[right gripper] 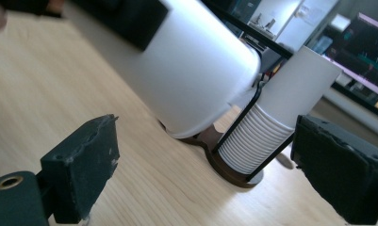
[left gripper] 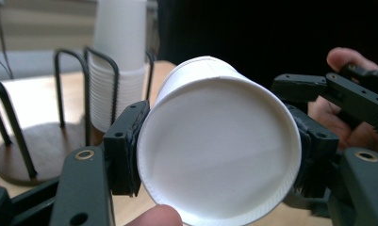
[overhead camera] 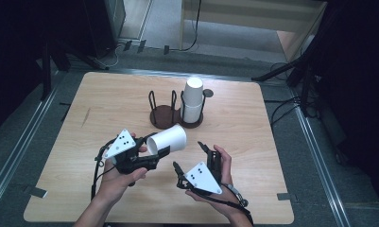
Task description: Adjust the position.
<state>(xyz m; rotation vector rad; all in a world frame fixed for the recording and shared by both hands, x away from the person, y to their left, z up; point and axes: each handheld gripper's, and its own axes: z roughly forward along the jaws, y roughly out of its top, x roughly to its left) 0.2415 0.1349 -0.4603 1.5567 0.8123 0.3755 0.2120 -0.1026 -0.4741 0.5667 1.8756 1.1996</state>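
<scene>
White paper cup (overhead camera: pixel 167 139) lies sideways, clamped between our left hand-held gripper (overhead camera: pixel 155 152) jaws; right hand-held gripper (overhead camera: pixel 189 156) released, just beside it.

High view: fixed overhead camera on the person's side, looking forward and down over the whole light wooden desk (overhead camera: pixel 253 142), with the floor beyond it. Left gripper view: camera riding on the left gripper (left gripper: pixel 215 160), facing along its jaws into the open mouth of a white paper cup (left gripper: pixel 219 160) held very near the lens. Right gripper view: camera on the right gripper (right gripper: pixel 203 165), set low and close to the desk, facing along its jaws. All three views share the stack of white ribbed paper cups (overhead camera: pixel 193 101) in the dark wire-and-wood holder (overhead camera: pixel 175 117).
</scene>
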